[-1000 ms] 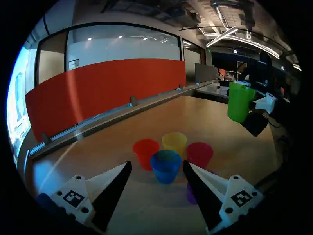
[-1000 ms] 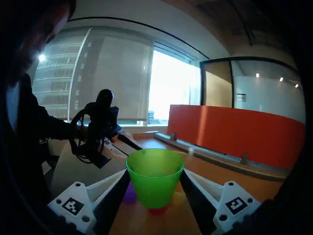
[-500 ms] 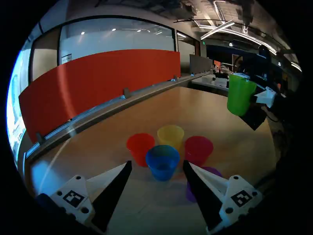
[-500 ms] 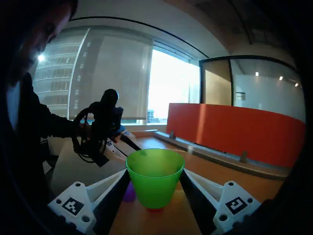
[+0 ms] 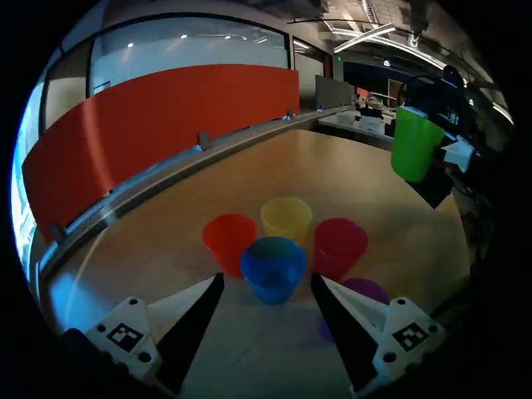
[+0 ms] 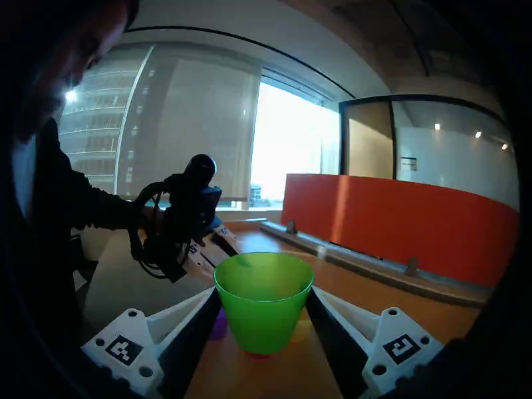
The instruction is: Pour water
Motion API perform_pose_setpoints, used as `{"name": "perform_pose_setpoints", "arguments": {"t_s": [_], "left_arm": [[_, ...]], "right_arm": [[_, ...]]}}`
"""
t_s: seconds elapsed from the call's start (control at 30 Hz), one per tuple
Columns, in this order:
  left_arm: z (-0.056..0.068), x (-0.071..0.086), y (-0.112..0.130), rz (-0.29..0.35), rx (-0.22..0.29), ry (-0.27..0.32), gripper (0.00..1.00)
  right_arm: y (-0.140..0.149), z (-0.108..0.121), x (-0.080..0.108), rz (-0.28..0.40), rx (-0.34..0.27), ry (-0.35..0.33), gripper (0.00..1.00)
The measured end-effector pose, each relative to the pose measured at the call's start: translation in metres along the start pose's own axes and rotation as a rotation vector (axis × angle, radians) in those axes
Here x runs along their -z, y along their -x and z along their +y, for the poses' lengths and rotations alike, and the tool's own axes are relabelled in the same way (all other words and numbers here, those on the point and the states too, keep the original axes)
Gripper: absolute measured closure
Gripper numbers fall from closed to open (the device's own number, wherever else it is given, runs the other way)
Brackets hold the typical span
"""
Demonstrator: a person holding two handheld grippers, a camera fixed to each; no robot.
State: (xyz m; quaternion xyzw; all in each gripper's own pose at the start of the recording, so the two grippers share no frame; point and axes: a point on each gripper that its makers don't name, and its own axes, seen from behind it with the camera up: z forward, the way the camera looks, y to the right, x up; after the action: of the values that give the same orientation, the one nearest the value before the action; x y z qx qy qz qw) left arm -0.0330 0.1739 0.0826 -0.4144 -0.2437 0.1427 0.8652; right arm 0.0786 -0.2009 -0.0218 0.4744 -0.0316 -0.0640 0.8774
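1. Change vs 1 s ago: left gripper [image 5: 266, 276], fingers wide and empty, has been brought closer to the cups; blue cup [image 5: 272, 266] is just ahead btwn tips, a likely pour target.
2. Blue is crowded by orange cup [image 5: 229, 239], yellow cup [image 5: 286, 218], crimson cup [image 5: 340, 245] and purple cup [image 5: 362, 292].
3. Green cup [image 5: 413, 143] is clamped upright in right gripper [image 6: 264, 292], raised over table [image 5: 372, 193], well right of the cluster. Pour not begun.

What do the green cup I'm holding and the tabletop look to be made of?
The green cup: likely plastic, thin and slightly translucent, light glowing through its wall; smooth, semi-gloss. The tabletop: wood or wood-look laminate, warm brown, smooth with a soft sheen; grain too blurred to say which.
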Motion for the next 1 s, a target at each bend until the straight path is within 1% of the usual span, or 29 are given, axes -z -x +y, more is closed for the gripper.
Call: {"name": "perform_pose_setpoints", "arguments": {"t_s": [0.37,0.57,1.0], "left_arm": [[0.003,-0.017,0.011,-0.063,-0.022,0.048,0.03],[0.005,-0.025,0.01,-0.071,-0.017,0.074,0.03],[0.005,-0.042,0.01,-0.109,-0.058,0.086,0.03]], "right_arm": [[0.008,0.005,-0.002,-0.011,-0.009,-0.002,0.11],[0.012,0.007,-0.003,-0.017,-0.01,-0.002,0.11],[0.016,0.011,-0.004,-0.022,-0.015,0.002,0.11]]}}
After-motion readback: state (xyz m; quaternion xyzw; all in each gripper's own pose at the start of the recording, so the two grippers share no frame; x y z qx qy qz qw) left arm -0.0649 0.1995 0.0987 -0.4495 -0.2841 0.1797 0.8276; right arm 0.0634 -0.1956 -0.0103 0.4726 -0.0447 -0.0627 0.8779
